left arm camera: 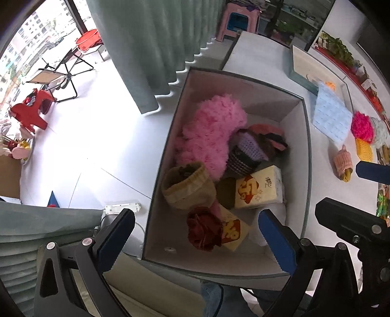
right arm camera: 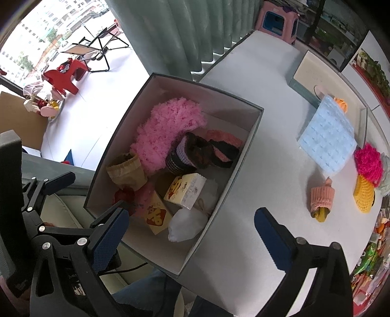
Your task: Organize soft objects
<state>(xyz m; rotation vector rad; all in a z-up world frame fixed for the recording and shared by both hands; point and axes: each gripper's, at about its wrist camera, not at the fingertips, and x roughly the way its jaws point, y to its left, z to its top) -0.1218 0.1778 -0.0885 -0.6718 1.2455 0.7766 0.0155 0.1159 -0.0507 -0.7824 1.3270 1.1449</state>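
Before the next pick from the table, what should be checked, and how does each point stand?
1. Left gripper empty, fingers wide apart: ok.
2. Right gripper empty, fingers wide apart: ok.
3. Grey open-topped box has free floor at its far end: ok.
4. Peach knitted pouch with yellow contents lies unobstructed on the white table: ok.
5. Light blue quilted pad lies flat on the table: not ok, it leans on the shallow grey tray.
6. Whether the pouch's contents are loose: cannot tell.

Green curtain [left arm camera: 156, 48], pink stool [left arm camera: 240, 20], red chair [left arm camera: 31, 111], folding chair [left arm camera: 63, 75]
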